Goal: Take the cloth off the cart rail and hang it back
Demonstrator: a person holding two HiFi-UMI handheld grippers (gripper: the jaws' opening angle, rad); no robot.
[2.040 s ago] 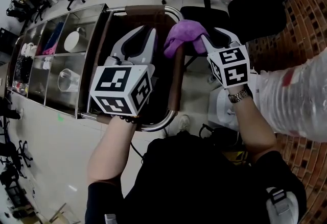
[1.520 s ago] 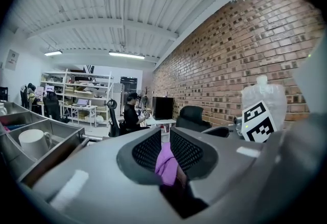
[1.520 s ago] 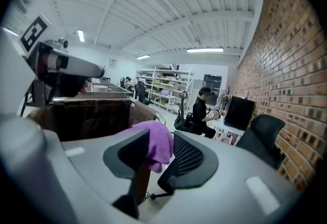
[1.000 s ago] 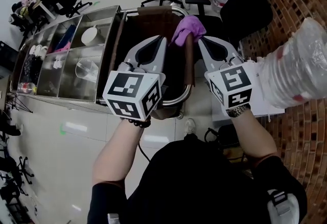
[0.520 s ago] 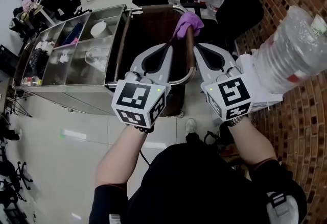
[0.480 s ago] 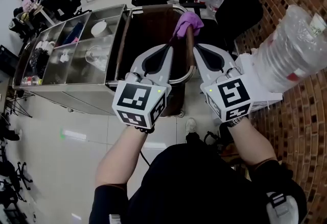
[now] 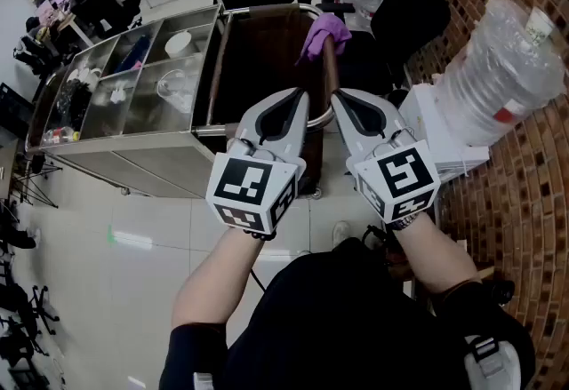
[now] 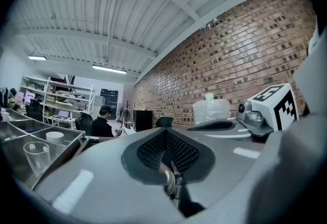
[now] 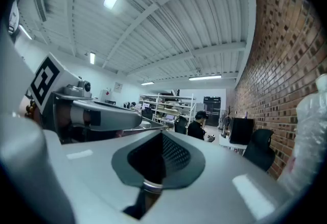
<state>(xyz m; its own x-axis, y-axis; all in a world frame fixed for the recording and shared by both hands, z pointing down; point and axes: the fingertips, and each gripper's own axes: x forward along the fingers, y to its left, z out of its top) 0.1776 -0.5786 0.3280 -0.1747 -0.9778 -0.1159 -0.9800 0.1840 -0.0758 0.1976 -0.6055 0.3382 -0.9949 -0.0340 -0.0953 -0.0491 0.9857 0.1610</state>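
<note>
One purple cloth (image 7: 324,27) sits bunched over the far end of the brown-wrapped rail (image 7: 331,70) on the cart (image 7: 133,153), close to the far corner, with folds hanging down both sides. No gripper touches it.

We hold both grippers side by side over the near end of that rail, well short of the cloth. Left gripper (image 7: 299,99) points its tip just inside the rail; right gripper (image 7: 339,99) has its tip at about the rail's near bend. We can't tell if either tip touches the rail. The two tips are near each other w/ a small gap.

Left gripper view: jaws together, nothing between them. Right gripper view: same, jaws pressed together and empty. Both of those cams look up and out across the room at the ribbed ceiling, not at the cloth.

Cart's steel top is split into compartments to our left: a clear cup (image 7: 172,86) stands in one and a white bowl (image 7: 178,43) in the one beyond it. Small items we can't make out fill the far-left compartments.

To our right, a big clear water bottle (image 7: 502,68) lies tilted on a white unit (image 7: 440,135), up against the brick wall (image 7: 524,202). A black office chair (image 7: 413,2) stands beyond the cart, next to the cloth end of the rail. Further back, a person in black (image 8: 104,122) sits near desks and shelving.
</note>
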